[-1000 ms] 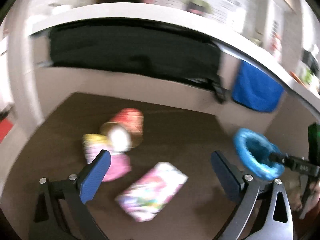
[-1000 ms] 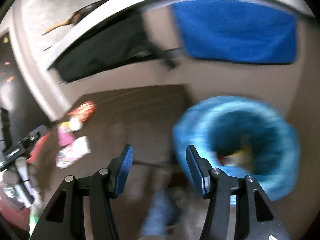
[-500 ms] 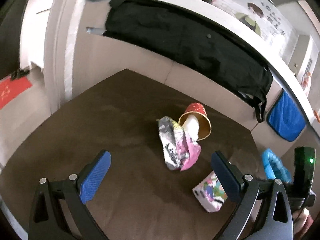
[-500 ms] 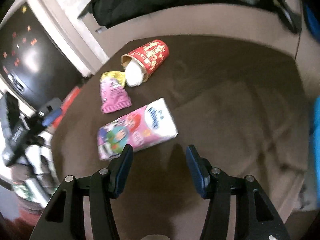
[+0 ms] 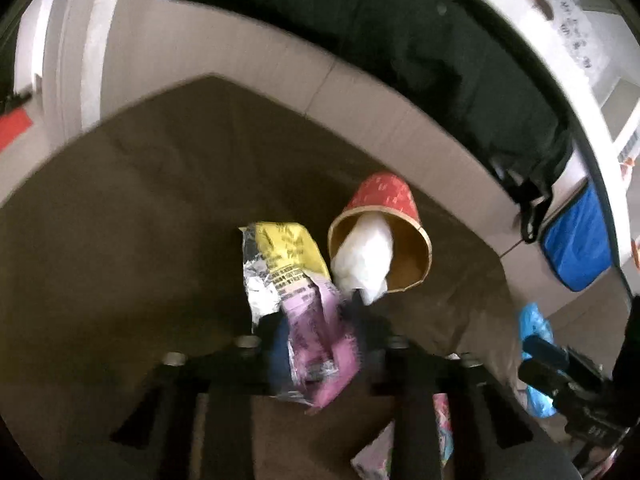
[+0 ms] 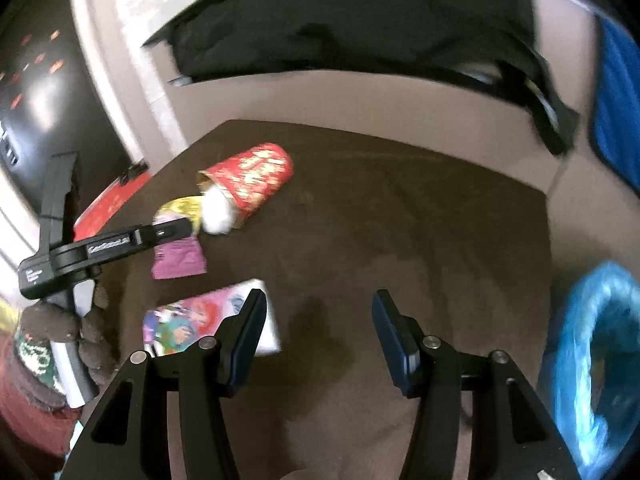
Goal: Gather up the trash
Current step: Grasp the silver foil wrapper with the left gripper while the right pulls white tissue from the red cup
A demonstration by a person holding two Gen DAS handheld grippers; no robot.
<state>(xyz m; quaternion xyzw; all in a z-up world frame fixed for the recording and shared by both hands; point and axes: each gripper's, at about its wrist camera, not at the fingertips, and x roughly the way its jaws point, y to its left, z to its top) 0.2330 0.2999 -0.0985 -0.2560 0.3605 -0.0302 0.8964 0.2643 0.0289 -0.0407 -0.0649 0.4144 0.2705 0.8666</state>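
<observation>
My left gripper (image 5: 316,340) is shut on a crumpled pink and yellow snack wrapper (image 5: 296,280) on the brown table (image 5: 120,220). Just beyond it a red paper cup (image 5: 384,208) lies on its side with white tissue (image 5: 364,256) sticking out. The right wrist view shows the wrapper (image 6: 180,256), the cup (image 6: 248,180), and a colourful pink carton (image 6: 192,320) lying flat just left of my right gripper (image 6: 318,324), which is open and empty above the table. A blue trash bag (image 6: 592,360) stands open at the right.
A black garment (image 5: 400,52) hangs along the white counter edge behind the table. A blue cloth (image 5: 576,248) hangs at the far right. The beige wall panel (image 6: 360,100) borders the table's far side. The blue bag also shows in the left wrist view (image 5: 536,328).
My left gripper moved forward to the wrapper and closed on it. My right gripper swung a little right, bringing the blue bag back into view; it stays open.
</observation>
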